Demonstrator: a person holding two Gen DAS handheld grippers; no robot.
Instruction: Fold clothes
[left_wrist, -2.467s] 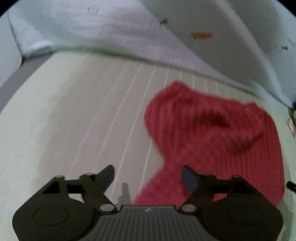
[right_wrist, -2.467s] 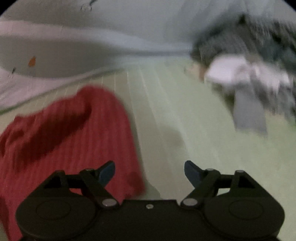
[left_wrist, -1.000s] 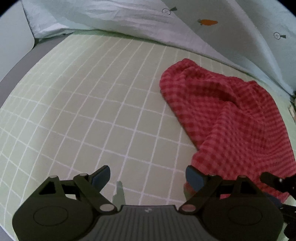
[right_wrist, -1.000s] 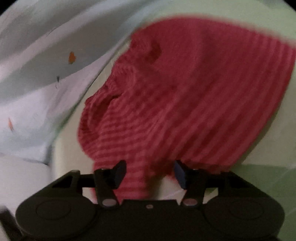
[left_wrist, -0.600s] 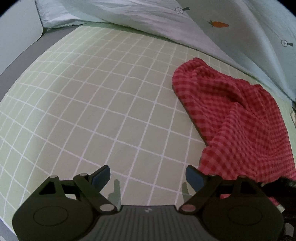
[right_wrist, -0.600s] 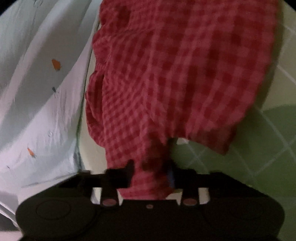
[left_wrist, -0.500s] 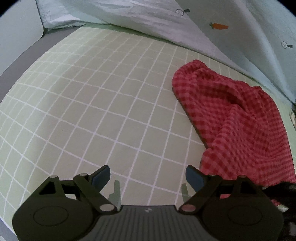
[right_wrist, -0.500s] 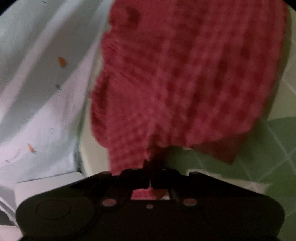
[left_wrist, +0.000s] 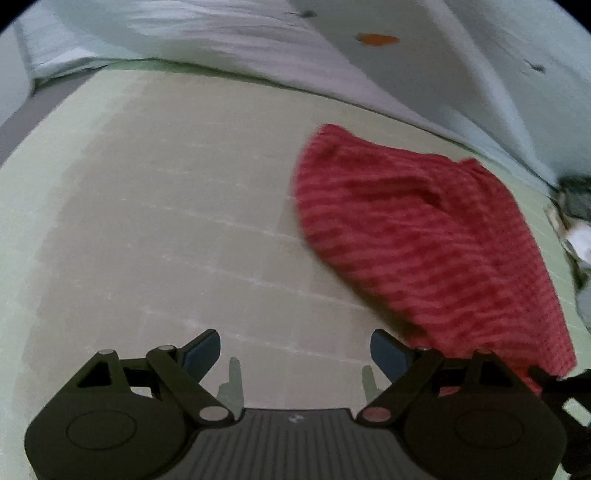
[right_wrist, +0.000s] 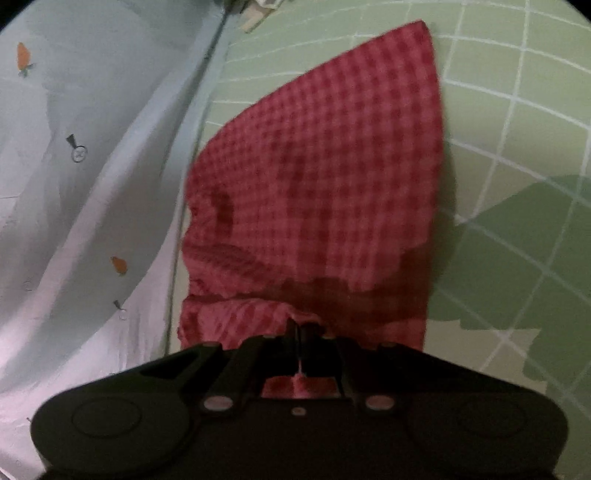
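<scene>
- Your right claw (right_wrist: 297, 328) is clamped on one edge of the red checked garment (right_wrist: 325, 166), which lies spread on the green gridded bed sheet (right_wrist: 517, 110) with its far side just beside the pale carrot-print bedding (right_wrist: 74, 184). The pinch looks thin, though blur makes that hard to judge; a quick pull could slip the cloth free.
- Your left claw (left_wrist: 295, 350) hangs with its fingers apart, holding nothing, over bare sheet, with the garment's near edge just beside its right finger. If you lift with the right alone, the cloth will likely bunch and twist instead of opening flat.
- The garment is rumpled near the pinched edge. Fold now and you risk trapping those creases.
- Drag it toward the bedding and the far side may catch or ride up onto it.
</scene>
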